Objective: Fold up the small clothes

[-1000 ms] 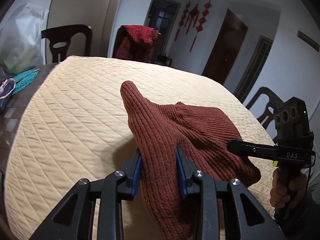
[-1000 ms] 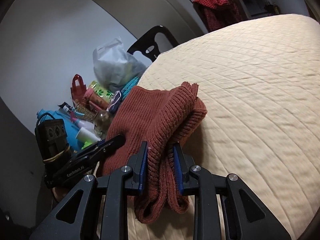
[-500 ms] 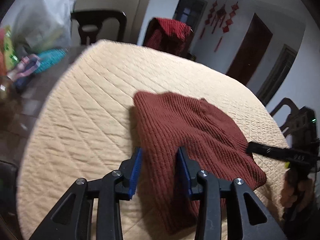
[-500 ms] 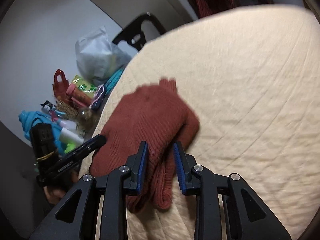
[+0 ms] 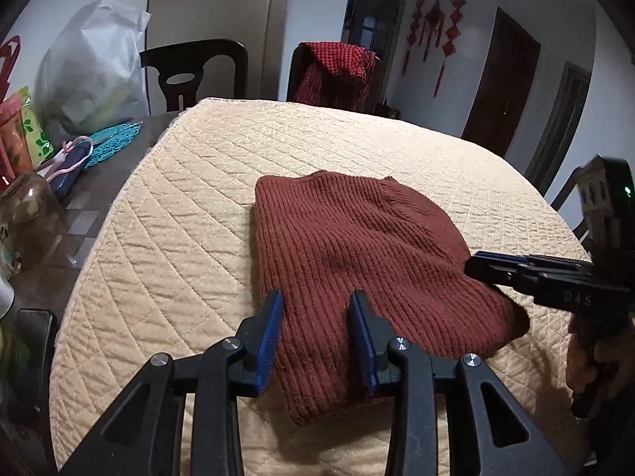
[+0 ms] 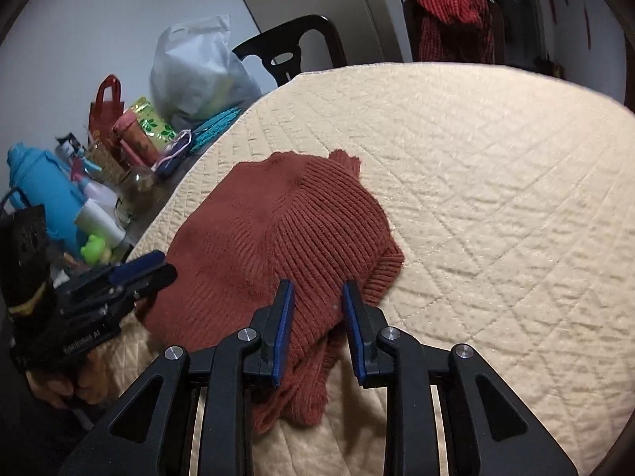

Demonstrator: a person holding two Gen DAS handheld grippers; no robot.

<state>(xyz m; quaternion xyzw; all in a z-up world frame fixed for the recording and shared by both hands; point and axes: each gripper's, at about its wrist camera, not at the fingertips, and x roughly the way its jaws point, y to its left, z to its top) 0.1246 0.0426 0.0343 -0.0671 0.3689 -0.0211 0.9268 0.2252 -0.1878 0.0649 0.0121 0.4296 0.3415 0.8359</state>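
A rust-red ribbed knit garment (image 5: 349, 254) lies folded flat on the beige quilted table cover (image 5: 178, 238); it also shows in the right wrist view (image 6: 278, 234). My left gripper (image 5: 316, 301) is open, its blue pads straddling the garment's near edge without pinching it. My right gripper (image 6: 318, 289) is open over the garment's other near corner, and it shows from the side at the right of the left wrist view (image 5: 476, 265). The left gripper shows at the left of the right wrist view (image 6: 158, 267).
Clutter stands on the bare dark table to the left: a white plastic bag (image 5: 91, 71), a teal mat (image 5: 115, 139), a glass jar (image 5: 27, 214), a blue bottle (image 6: 43, 194). Dark chairs stand at the far side, one draped with red cloth (image 5: 337, 67).
Both grippers lowered the lifted garment onto the cover and opened, letting it go. It now lies flat, and both grippers have drawn back slightly.
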